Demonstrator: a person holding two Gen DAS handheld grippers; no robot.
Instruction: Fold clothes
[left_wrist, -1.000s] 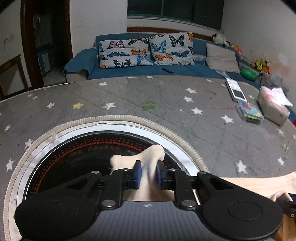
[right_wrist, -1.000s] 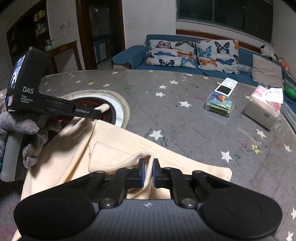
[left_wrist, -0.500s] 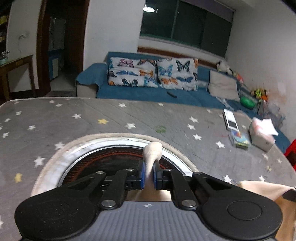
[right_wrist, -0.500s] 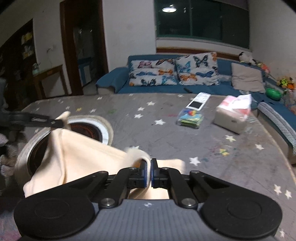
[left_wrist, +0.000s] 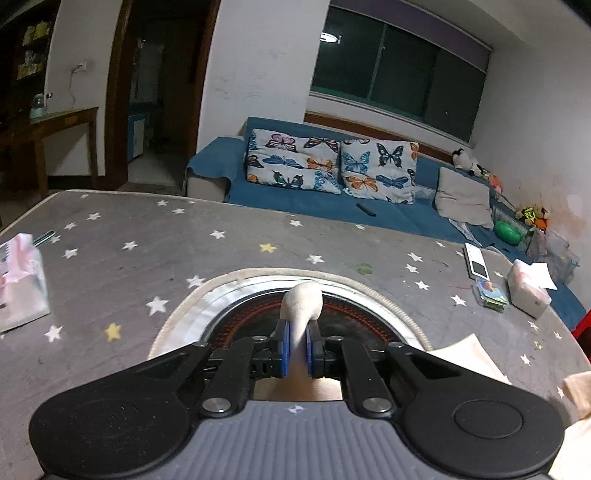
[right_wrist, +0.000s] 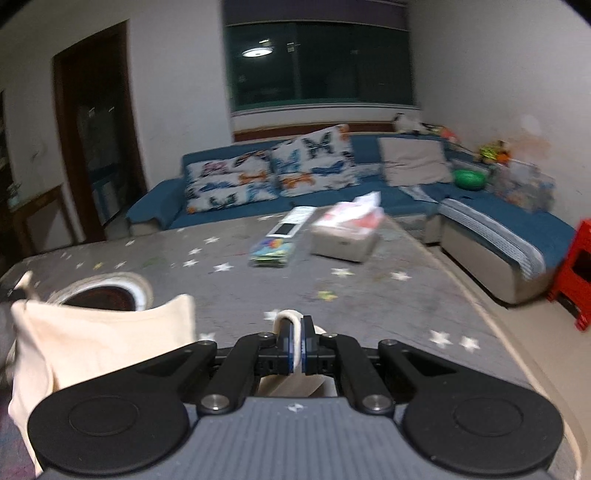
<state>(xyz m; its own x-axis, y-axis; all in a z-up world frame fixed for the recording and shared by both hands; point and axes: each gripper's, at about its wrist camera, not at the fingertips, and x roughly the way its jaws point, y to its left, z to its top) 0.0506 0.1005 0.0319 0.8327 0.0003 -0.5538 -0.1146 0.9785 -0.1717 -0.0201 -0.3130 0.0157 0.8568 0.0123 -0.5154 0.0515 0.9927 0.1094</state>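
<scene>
A cream garment (right_wrist: 92, 339) hangs lifted above the grey star-patterned table (right_wrist: 369, 295), stretched between both grippers. My left gripper (left_wrist: 297, 345) is shut on one bunched corner of the garment (left_wrist: 301, 302), which pokes out past the blue pads over the round cooktop inset (left_wrist: 347, 321). My right gripper (right_wrist: 295, 345) is shut on another edge of the garment (right_wrist: 286, 317), with a small fold showing above its fingertips. More cream fabric (left_wrist: 469, 354) shows at the right in the left wrist view. The right wrist view is blurred by motion.
A tissue box (right_wrist: 345, 236), a colourful packet (right_wrist: 271, 253) and a white remote (right_wrist: 291, 225) lie at the table's far right. A pink-and-clear bag (left_wrist: 20, 280) sits at the left edge. A blue sofa (left_wrist: 332, 199) with butterfly cushions stands behind; a red stool (right_wrist: 576, 273) at right.
Both grippers have risen, lifting the garment off the table. The right gripper has swung to the right and away from the left, pulling the fabric taut between them.
</scene>
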